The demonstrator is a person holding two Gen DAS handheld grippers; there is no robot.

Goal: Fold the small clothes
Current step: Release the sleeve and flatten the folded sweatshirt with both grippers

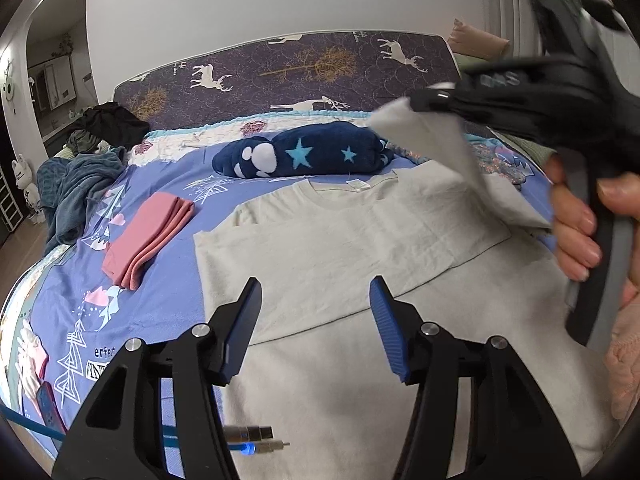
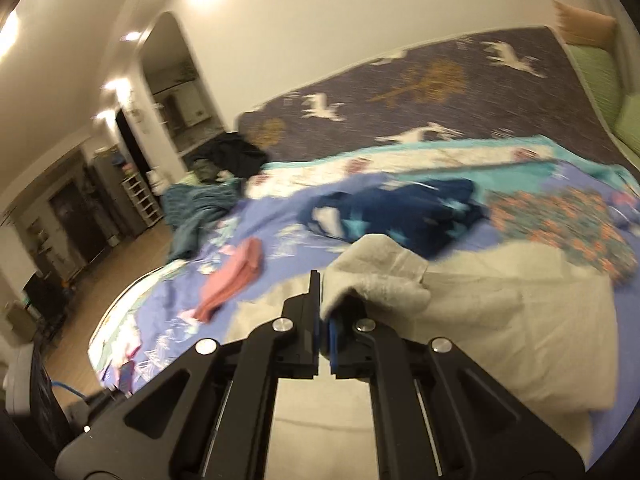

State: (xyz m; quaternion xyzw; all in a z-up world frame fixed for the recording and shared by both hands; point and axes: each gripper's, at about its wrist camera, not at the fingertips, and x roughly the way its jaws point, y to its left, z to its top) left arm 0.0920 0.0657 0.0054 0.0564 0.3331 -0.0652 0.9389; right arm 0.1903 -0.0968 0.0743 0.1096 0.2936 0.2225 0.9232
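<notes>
A cream T-shirt (image 1: 340, 248) lies flat on the bed, collar toward the headboard, its left side folded in. My left gripper (image 1: 316, 296) is open and empty, hovering just above the shirt's middle. My right gripper (image 1: 412, 106) is at the upper right of the left wrist view, shut on the shirt's right sleeve (image 1: 436, 140), which it holds lifted above the shirt. In the blurred right wrist view the right gripper (image 2: 324, 300) is shut on that sleeve (image 2: 376, 272), with the shirt (image 2: 500, 308) spread below.
A folded pink garment (image 1: 148, 236) lies left of the shirt on the blue bedsheet (image 1: 152, 312). A navy star blanket (image 1: 304, 154) lies beyond the collar. Rumpled grey-blue blanket (image 1: 80, 188) and dark clothes (image 1: 112, 122) sit at the far left. Cable plugs (image 1: 256, 438) lie near the front edge.
</notes>
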